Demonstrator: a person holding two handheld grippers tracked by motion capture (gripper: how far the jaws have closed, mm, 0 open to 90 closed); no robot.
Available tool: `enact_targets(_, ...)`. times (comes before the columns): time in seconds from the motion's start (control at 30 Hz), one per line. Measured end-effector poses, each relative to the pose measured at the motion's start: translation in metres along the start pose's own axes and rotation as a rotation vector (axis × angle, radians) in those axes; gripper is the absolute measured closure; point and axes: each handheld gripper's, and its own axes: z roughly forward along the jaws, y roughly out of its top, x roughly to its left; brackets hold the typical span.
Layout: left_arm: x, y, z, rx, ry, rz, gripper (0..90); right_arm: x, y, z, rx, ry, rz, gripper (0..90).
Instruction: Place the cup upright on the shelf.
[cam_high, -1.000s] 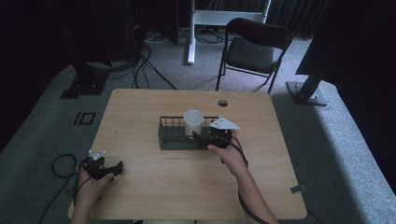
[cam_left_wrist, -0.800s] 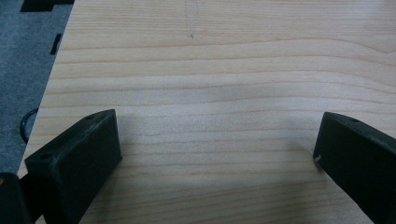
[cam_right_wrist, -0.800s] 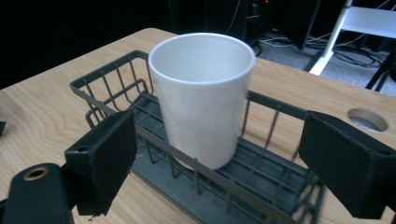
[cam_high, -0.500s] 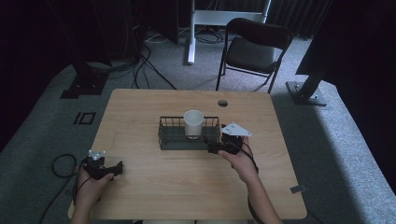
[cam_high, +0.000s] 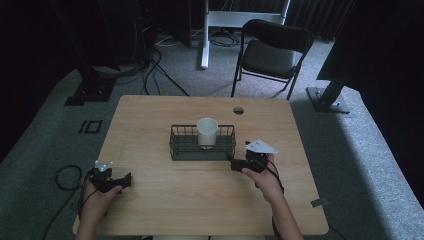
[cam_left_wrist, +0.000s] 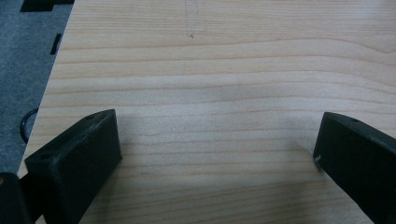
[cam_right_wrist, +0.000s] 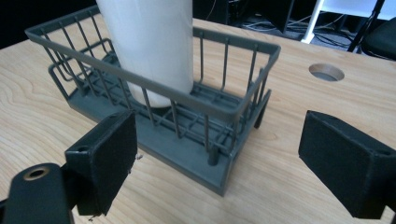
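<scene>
A white cup stands upright in the wire basket; the right gripper beside it and the left gripper both gape, holding nothing.

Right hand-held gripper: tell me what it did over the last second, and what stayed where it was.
The right hand-held gripper drew back from the dark wire basket, toward the person and the table's right side; its jaws are open and empty. One second ago it was at the basket, beside the white cylindrical cup. The cup stays upright in the basket, the basket has not moved, and the left hand-held gripper rests open at the near-left corner.
</scene>
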Motion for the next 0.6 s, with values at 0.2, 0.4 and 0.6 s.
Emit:
enact_targets(0.2, 0.000, 0.000, 0.000, 0.002, 0.000, 0.002, 1.0, -0.005, -0.009, -0.001, 0.010, -0.012, 0.021, 11.4)
enact_targets(0.4, 0.000, 0.000, 0.000, 0.002, 0.000, 0.002, 0.9, -0.012, -0.023, -0.003, 0.038, -0.040, 0.028, 11.4)
enact_targets(0.6, 0.000, 0.000, 0.000, 0.002, 0.000, 0.001, 0.9, -0.023, -0.036, -0.006, 0.060, -0.080, 0.051, 11.4)
